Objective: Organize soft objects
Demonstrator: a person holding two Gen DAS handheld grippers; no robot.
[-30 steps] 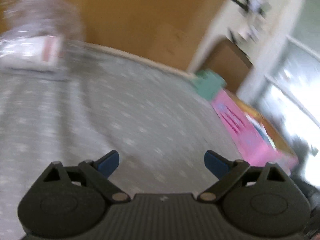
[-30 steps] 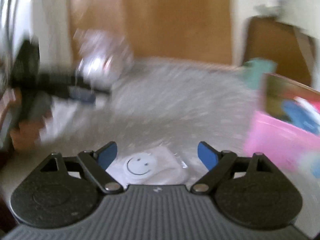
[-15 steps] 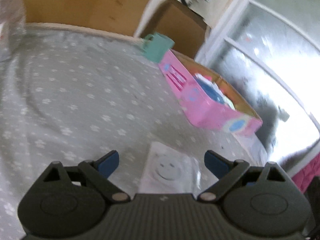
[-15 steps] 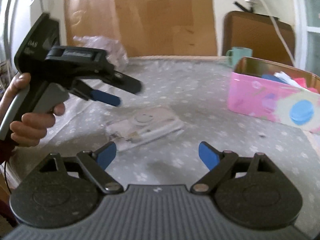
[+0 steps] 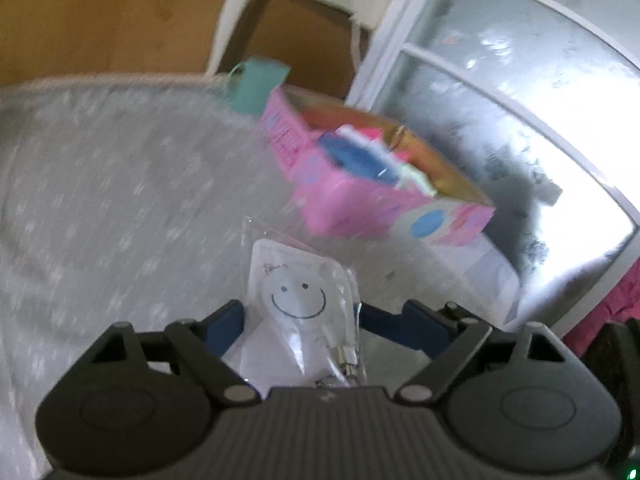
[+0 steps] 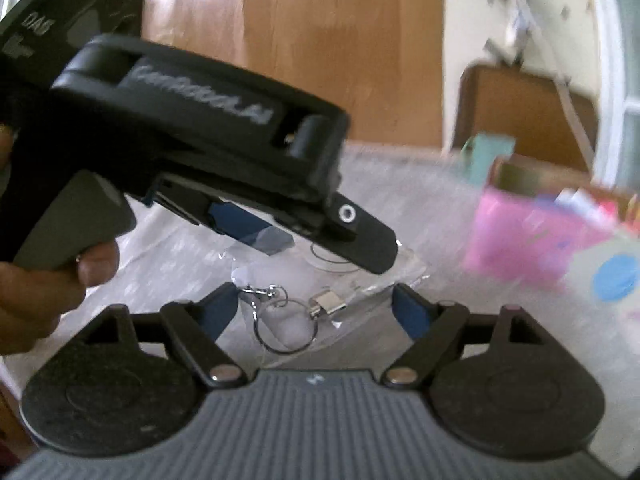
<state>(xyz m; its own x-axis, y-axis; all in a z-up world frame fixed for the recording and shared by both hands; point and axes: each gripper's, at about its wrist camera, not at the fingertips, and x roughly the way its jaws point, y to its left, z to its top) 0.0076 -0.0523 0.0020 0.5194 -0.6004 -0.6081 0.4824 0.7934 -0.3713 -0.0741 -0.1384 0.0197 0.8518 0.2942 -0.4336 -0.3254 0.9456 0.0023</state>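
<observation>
Left tool [image 5: 300, 320] clamped shut; right tool [image 6: 316, 304] spread wide.

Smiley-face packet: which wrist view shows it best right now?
The left wrist view: the smiley-face packet sits face-on between the left gripper fingers. In the right wrist view, that gripper covers most of the packet; only a clear corner and key ring show.

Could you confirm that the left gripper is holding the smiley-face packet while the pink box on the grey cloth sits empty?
Not quite: the pink box is not empty. The left wrist view shows blue and white items inside. The left gripper does hold the smiley-face packet above the grey cloth.
</observation>
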